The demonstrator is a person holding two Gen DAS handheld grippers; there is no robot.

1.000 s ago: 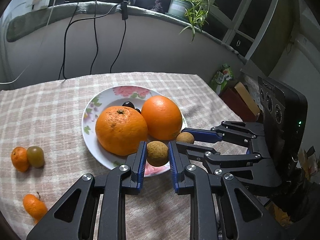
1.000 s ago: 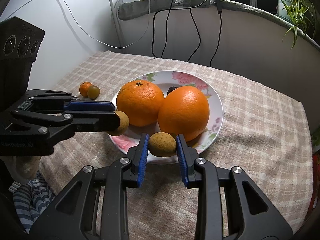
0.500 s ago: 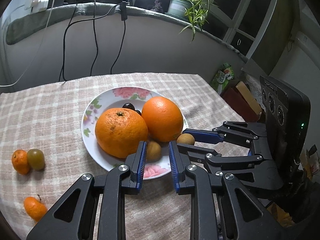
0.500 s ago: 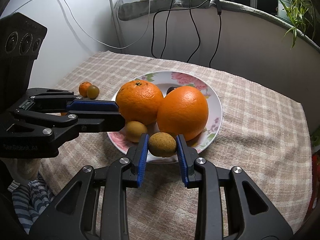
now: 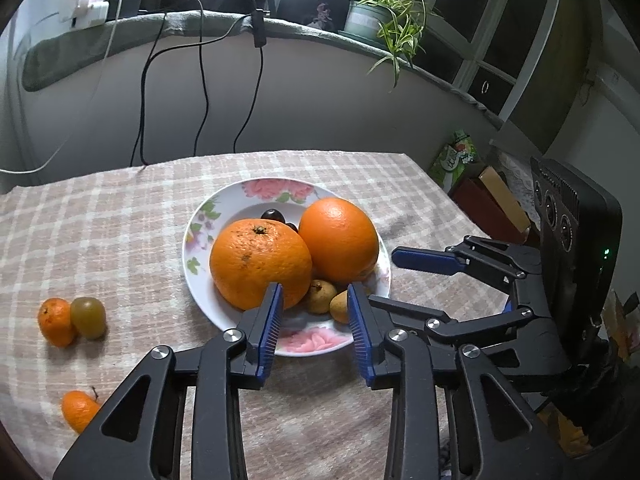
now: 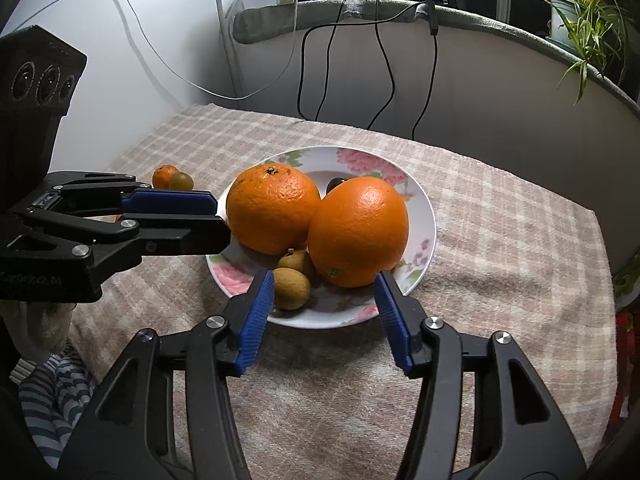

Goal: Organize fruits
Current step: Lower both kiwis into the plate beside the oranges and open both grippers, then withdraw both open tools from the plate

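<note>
A flowered white plate point(image 5: 200, 216) point(image 6: 424, 216) holds two big oranges point(image 5: 260, 262) point(image 6: 358, 232), two small brown fruits point(image 5: 322, 290) point(image 6: 290, 286) at its near rim and a dark grape point(image 5: 273, 214). My left gripper point(image 5: 316, 312) is open and empty just short of the plate's near rim. My right gripper point(image 6: 324, 300) is open and empty over the near rim; the brown fruits lie just beyond its left finger. Two small mandarins point(image 5: 54, 320) point(image 5: 78, 410) and a green grape point(image 5: 88, 316) lie on the cloth left of the plate.
A checked tablecloth point(image 5: 100, 220) covers the table. Black cables point(image 5: 200, 80) hang down the grey wall behind. A potted plant point(image 5: 384, 20) stands on the ledge. Boxes and a packet point(image 5: 456, 160) sit beyond the table's right edge. Striped cloth point(image 6: 48, 392) lies below its left edge.
Both grippers opened and let their brown fruits go onto the plate's near rim, left first, then right. Both have drawn back a little from the plate.
</note>
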